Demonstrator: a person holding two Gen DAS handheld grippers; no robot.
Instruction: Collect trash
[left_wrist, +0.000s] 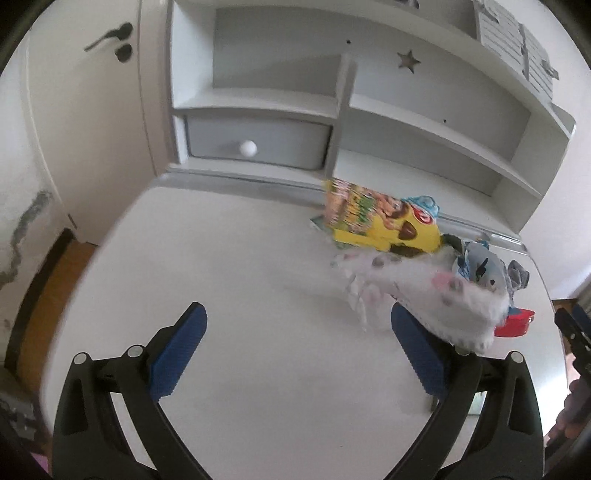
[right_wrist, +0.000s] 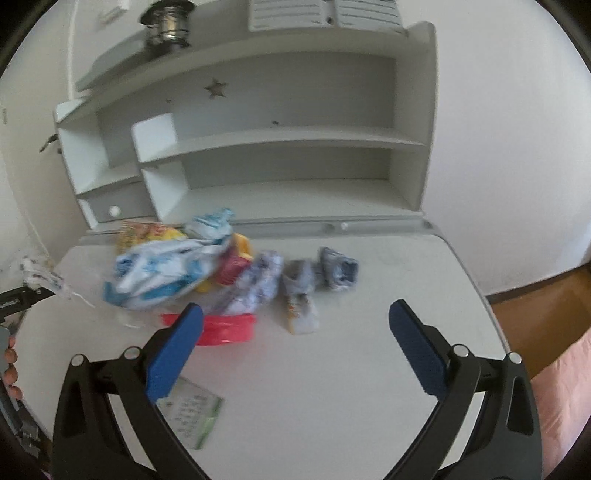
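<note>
A heap of trash lies on the white desk (left_wrist: 240, 280). In the left wrist view it holds a yellow snack bag (left_wrist: 384, 221), a white crumpled wrapper (left_wrist: 436, 295), blue-grey wrappers (left_wrist: 480, 269) and a red wrapper (left_wrist: 513, 323). My left gripper (left_wrist: 297, 354) is open and empty, left of the heap; the white wrapper rests over its right finger's tip. In the right wrist view I see a blue-white bag (right_wrist: 162, 269), the red wrapper (right_wrist: 221, 328), small grey-blue wrappers (right_wrist: 317, 277) and a flat green-white packet (right_wrist: 192, 413). My right gripper (right_wrist: 295, 350) is open and empty, near the heap.
A white shelf unit (left_wrist: 424, 110) with a drawer (left_wrist: 255, 144) stands at the back of the desk. A door (left_wrist: 81, 110) is at the left. Wooden floor (right_wrist: 539, 306) lies beyond the desk's right edge. A metal pot (right_wrist: 168, 22) sits on top of the shelf.
</note>
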